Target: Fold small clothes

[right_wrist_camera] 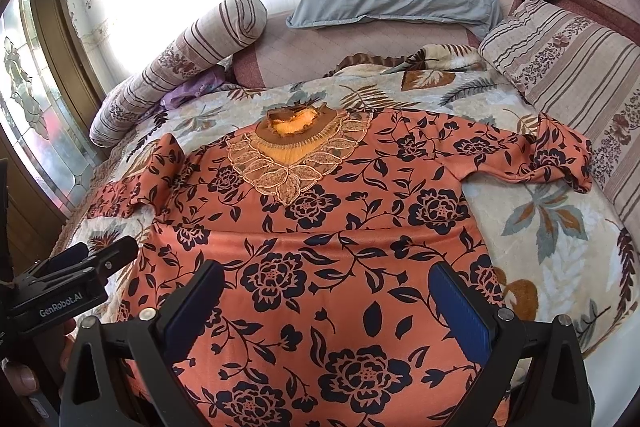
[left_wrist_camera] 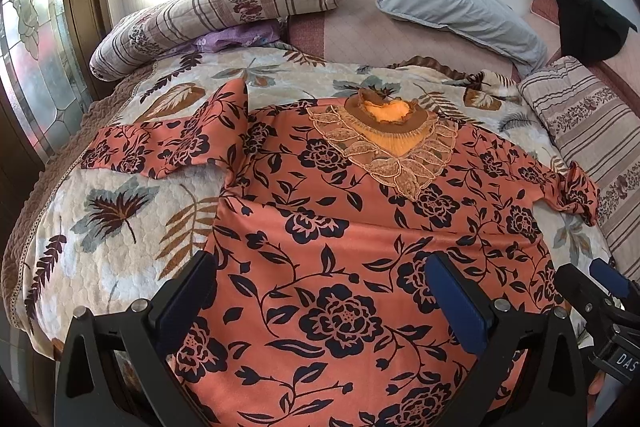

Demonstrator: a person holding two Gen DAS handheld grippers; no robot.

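The blouse [left_wrist_camera: 360, 227], orange with a dark flower print, lies spread face up on the bed quilt [left_wrist_camera: 120, 227] and fills the centre and lower part of both frames. Its lace collar [left_wrist_camera: 384, 143] points toward the top of the frame. One sleeve [left_wrist_camera: 160, 143] extends to the left of the left-wrist frame, with its cuff end folded up; the other sleeve [right_wrist_camera: 560, 155] lies bunched at the right of the right-wrist frame. The left claw [left_wrist_camera: 320, 299] is open, fingers spread wide at the bottom of its frame above the blouse hem area, gripping nothing. The right claw [right_wrist_camera: 326, 303] is likewise open over the lower blouse, gripping nothing. Each claw appears at the edge of the other view: the right claw at lower right of the left-wrist frame, the left claw at lower left of the right-wrist frame. A grey pillow [left_wrist_camera: 452, 3] lies at upper centre, a striped bolster [left_wrist_camera: 216, 11] at upper left, a black garment [left_wrist_camera: 580, 15] at upper right.
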